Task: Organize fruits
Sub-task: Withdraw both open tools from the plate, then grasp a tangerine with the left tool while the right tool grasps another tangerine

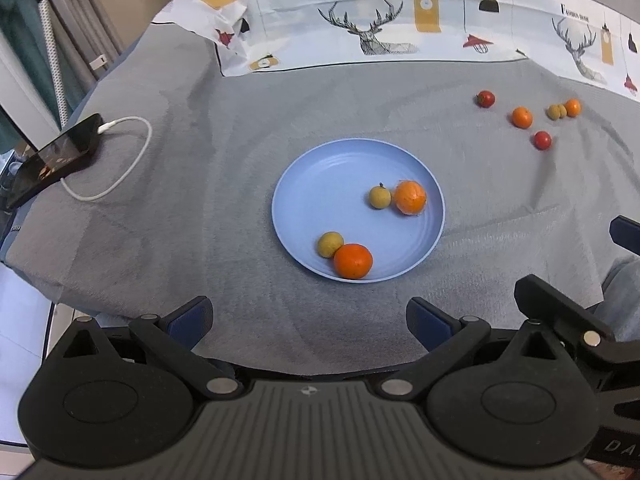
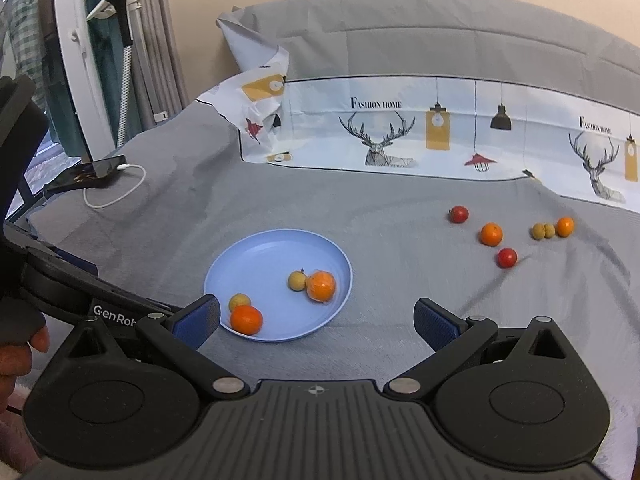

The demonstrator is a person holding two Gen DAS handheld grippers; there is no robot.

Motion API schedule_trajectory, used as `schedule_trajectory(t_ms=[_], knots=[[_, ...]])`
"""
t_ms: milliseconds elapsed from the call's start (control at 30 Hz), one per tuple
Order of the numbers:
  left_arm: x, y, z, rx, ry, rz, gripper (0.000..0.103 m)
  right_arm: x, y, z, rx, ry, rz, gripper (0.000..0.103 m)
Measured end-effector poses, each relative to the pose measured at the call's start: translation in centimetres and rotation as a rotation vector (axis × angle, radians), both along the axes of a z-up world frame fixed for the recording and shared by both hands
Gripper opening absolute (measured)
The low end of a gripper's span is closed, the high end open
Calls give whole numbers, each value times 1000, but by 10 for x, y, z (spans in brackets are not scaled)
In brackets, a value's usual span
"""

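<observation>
Right wrist: left hand-held gripper (image 2: 60,296) partly cut off.

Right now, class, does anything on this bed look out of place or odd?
Five small fruits lie loose on the grey cover, away from the blue plate: two red, two orange, one yellowish pair. One orange on the plate looks wrapped in film.

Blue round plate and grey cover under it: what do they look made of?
Blue round plate: probably matte plastic, judging by its even colour, soft sheen and moulded concentric rings. Grey cover: woven fabric, with visible texture, creases and folds.
</observation>
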State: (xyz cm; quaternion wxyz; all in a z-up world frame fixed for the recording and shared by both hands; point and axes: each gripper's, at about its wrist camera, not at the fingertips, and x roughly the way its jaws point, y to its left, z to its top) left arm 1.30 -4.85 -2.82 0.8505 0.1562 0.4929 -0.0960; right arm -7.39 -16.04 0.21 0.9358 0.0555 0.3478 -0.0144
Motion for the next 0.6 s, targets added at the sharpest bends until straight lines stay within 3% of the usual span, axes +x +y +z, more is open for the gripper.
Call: schedule_trajectory(t_ms=[300, 600], knots=[[16, -25, -5, 26, 9, -29, 103, 12, -21, -9, 37, 30, -48, 102], [62, -88, -6, -24, 46, -81, 103, 22, -92, -24, 31, 35, -260, 102]])
